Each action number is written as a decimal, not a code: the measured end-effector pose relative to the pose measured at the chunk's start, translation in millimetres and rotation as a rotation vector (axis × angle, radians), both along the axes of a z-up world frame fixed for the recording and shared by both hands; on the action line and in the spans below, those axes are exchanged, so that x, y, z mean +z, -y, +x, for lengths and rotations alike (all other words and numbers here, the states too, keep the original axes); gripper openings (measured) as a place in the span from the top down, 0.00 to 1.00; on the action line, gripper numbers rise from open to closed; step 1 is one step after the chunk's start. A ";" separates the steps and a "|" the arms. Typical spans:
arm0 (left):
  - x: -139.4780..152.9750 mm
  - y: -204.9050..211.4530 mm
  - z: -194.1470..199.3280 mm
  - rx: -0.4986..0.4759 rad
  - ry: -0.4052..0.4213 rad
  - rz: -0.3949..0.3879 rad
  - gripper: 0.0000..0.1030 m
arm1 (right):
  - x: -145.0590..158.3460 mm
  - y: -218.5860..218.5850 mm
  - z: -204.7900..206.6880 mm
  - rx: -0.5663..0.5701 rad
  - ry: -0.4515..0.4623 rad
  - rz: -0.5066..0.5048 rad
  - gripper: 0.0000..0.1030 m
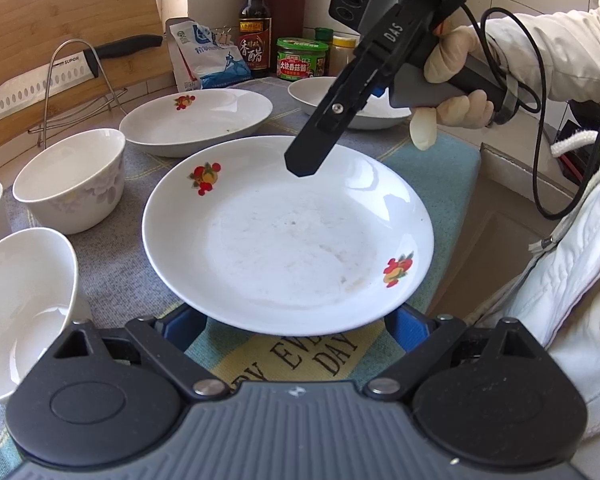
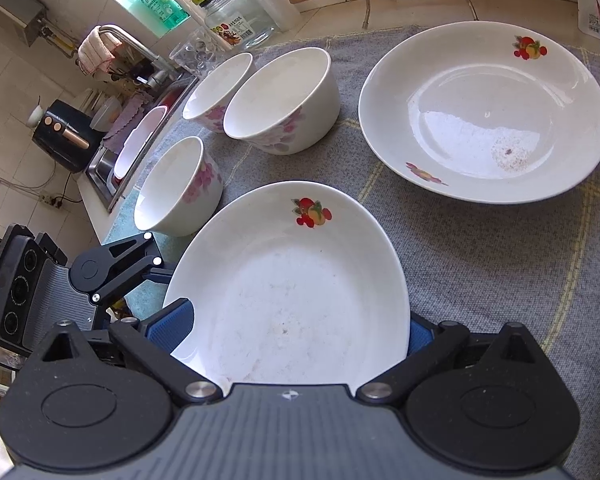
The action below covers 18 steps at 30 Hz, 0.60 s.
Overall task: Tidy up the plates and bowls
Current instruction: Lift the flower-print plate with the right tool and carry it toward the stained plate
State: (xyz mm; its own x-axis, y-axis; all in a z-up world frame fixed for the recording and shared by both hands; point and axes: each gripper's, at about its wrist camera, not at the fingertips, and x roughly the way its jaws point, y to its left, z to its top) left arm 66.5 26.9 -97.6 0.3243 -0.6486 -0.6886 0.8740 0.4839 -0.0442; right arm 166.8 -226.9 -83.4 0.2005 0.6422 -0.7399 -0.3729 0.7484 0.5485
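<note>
The near plate is the biggest thing here, a white dish with fruit prints, lying on the grey cloth between both tools. The right gripper slants down from a gloved hand, its tip hanging over the plate's far rim. From the left wrist view its fingers overlap into one dark wedge; the right wrist view shows its blue pads spread wide at either side of the plate's rim, not pressing it. The left gripper sits low at the plate's near edge, its blue pads also set wide apart, the rim lying over the gap between them; whether they touch it I cannot tell.

The plate holds only faint smears. A second plate behind it carries a small reddish stain. A third plate lies partly hidden behind the right tool.

Three bowls with pink flowers stand in a cluster left of the plates, with nothing in them.

Only the left wrist view shows the knife in its rack, a vinegar bottle and a green-lidded jar. Only the right wrist view shows the sink and a glass jar.
</note>
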 end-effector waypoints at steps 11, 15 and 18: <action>27.6 25.0 8.5 -0.014 0.016 0.005 0.08 | 25.6 30.9 -1.9 -0.016 0.063 0.011 0.00; 34.9 48.1 18.1 -0.037 0.023 0.012 0.08 | 33.0 54.9 -3.0 -0.046 0.085 0.006 0.00; 38.7 67.7 23.8 -0.061 0.033 0.011 0.08 | 39.0 76.3 -5.3 -0.072 0.100 0.000 0.00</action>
